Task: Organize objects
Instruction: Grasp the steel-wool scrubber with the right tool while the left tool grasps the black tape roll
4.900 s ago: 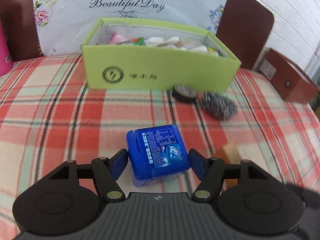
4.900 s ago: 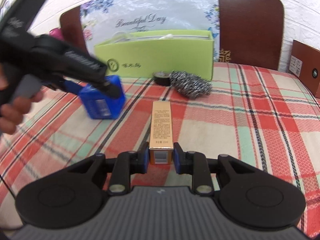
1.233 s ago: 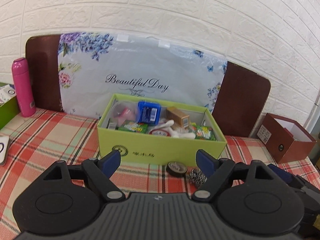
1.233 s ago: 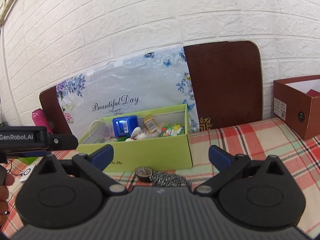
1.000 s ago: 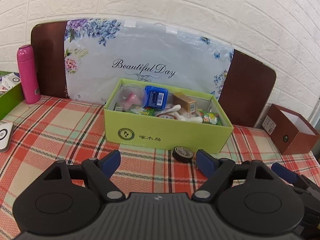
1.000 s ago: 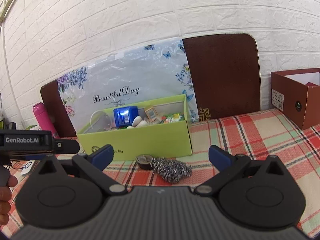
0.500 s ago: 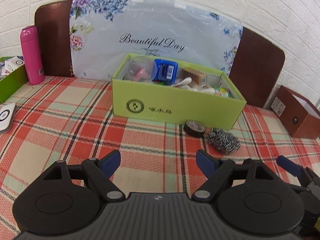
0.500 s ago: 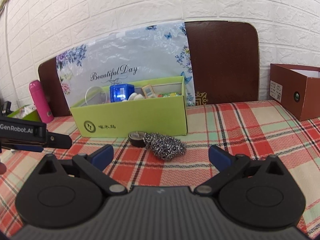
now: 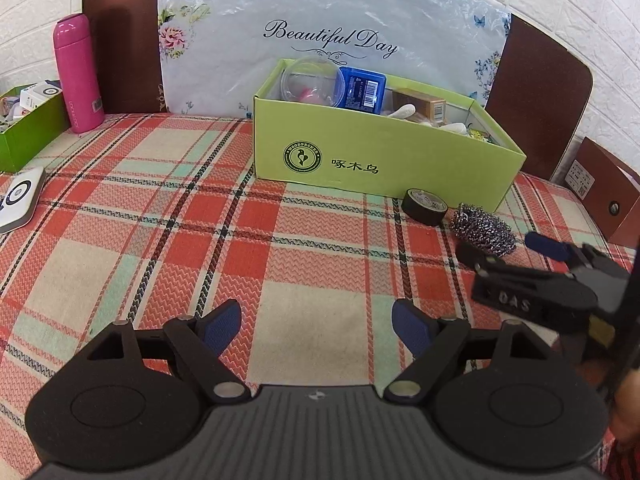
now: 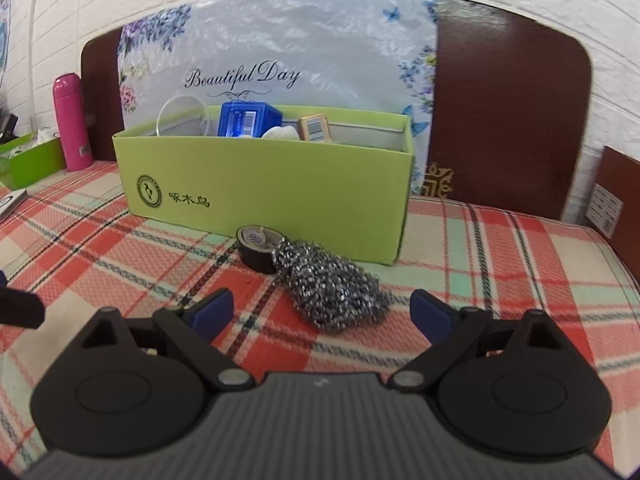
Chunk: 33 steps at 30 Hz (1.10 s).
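A steel wool scourer [image 10: 332, 290] lies on the plaid tablecloth just ahead of my right gripper [image 10: 323, 314], which is open and empty. A black tape roll [image 10: 258, 248] sits beside it, against the green box [image 10: 264, 196]. The box holds a blue box [image 10: 246, 120], a gold carton [image 10: 314, 128] and other items. In the left wrist view my left gripper [image 9: 316, 326] is open and empty over bare cloth; the scourer [image 9: 482, 230], tape roll [image 9: 425, 206], green box [image 9: 372, 160] and right gripper [image 9: 504, 248] show ahead to the right.
A pink bottle [image 9: 78, 72] and a second green box [image 9: 30, 128] stand at the far left, with a white device [image 9: 18, 200] near them. A brown box [image 9: 608, 192] is at the far right. A floral board [image 9: 328, 28] leans behind.
Both grippers have dropped lower and moved closer to the table. The right gripper now sits right behind the scourer. Earlier, the blue box and gold carton went into the green box.
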Motion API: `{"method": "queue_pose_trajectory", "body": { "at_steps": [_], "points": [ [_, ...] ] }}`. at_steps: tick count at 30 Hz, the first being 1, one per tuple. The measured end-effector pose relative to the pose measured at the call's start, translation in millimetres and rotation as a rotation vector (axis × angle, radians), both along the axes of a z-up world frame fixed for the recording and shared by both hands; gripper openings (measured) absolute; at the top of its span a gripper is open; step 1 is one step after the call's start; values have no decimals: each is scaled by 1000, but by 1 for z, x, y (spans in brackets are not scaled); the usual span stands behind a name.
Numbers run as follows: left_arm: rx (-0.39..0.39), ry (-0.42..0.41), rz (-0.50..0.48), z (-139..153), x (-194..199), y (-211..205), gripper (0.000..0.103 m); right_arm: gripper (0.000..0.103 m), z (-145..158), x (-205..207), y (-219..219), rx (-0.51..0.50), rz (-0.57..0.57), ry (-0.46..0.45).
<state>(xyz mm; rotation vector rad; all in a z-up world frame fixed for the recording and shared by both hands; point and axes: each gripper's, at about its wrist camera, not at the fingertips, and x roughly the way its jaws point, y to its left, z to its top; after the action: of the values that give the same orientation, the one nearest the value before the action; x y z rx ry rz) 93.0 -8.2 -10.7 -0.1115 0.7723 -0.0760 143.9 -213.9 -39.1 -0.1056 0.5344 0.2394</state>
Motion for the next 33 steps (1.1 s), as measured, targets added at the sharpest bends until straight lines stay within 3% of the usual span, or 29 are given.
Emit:
{"method": "queue_pose_trajectory", "body": {
  "at_steps": [2, 4, 6, 14, 17, 20, 25, 26, 28, 30, 33],
  "points": [
    [2, 2, -3, 0, 1, -2, 86, 93, -1, 8, 1, -7, -1, 6],
    [2, 0, -9, 1, 2, -3, 86, 82, -3, 13, -1, -8, -2, 40],
    [-3, -6, -22, 3, 5, -5, 86, 45, -4, 10, -5, 0, -27, 90],
    [-46, -12, -95, 7, 50, -43, 86, 42, 0, -55, -37, 111, -134, 145],
    [-83, -40, -71, 2, 71, -62, 86, 44, 2, -76, -43, 122, -148, 152],
    [-67, -103, -53, -5, 89, -83, 86, 47, 4, -90, -47, 120, -154, 150],
    [-42, -85, -47, -16, 119, -104, 85, 47, 4, -98, -53, 127, -166, 155],
    [-37, -67, -36, -19, 126, -103, 83, 47, 4, -98, -54, 131, -169, 157],
    [-54, -33, -41, -26, 134, -99, 58, 48, 4, -99, -54, 137, -172, 158],
    [-83, -43, -90, -27, 132, -90, 49, 49, 4, -101, -52, 131, -169, 163],
    [-84, -25, -136, -23, 117, -77, 48, 50, 5, -103, -48, 134, -155, 179]
  ]
}}
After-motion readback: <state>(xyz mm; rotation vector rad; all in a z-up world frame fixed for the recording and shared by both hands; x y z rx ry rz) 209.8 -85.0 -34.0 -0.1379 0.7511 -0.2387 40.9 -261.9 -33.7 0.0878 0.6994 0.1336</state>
